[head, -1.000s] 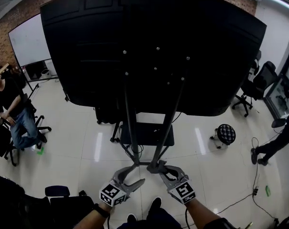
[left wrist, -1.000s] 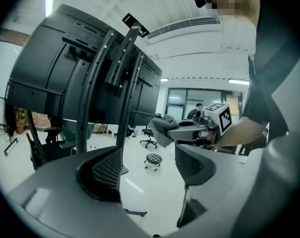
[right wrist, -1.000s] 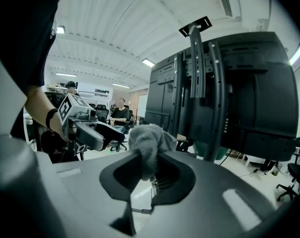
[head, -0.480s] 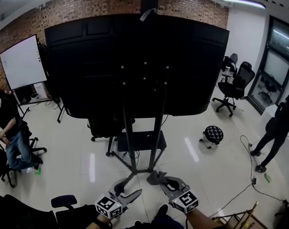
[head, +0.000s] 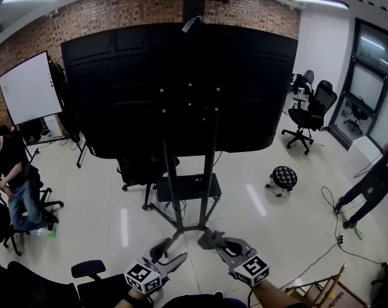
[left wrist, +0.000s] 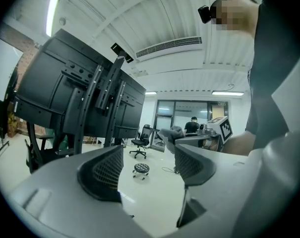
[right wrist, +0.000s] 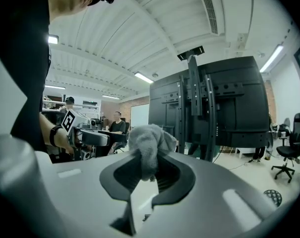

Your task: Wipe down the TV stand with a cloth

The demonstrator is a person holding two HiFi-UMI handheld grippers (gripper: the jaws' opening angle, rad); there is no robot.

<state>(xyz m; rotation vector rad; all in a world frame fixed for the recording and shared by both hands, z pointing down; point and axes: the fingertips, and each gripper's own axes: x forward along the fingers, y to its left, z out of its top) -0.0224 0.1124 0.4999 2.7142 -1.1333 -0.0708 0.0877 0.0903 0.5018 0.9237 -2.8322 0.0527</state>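
The black TV stand (head: 210, 165) carries a big black screen, seen from behind, on two upright posts above a low shelf (head: 187, 188). My right gripper (head: 214, 241) is shut on a grey cloth (head: 209, 239), held just short of the stand's foot. In the right gripper view the cloth (right wrist: 149, 142) bunches up between the jaws, with the stand (right wrist: 195, 108) beyond it. My left gripper (head: 167, 256) is open and holds nothing; in its own view the left gripper (left wrist: 147, 165) shows bare floor in the gap. The stand (left wrist: 104, 90) rises at the left of that view.
A person sits on a chair (head: 11, 178) at the left, near a whiteboard (head: 28, 87). A round stool (head: 282, 177) and office chairs (head: 309, 111) stand to the right, where another person (head: 373, 185) bends over. A dark chair (head: 88, 269) is close on my left.
The head view has lifted and pulled back, so the whole screen and room now show. Both grippers sit lower in the picture, a little back from the stand's foot. The cloth stays gripped.
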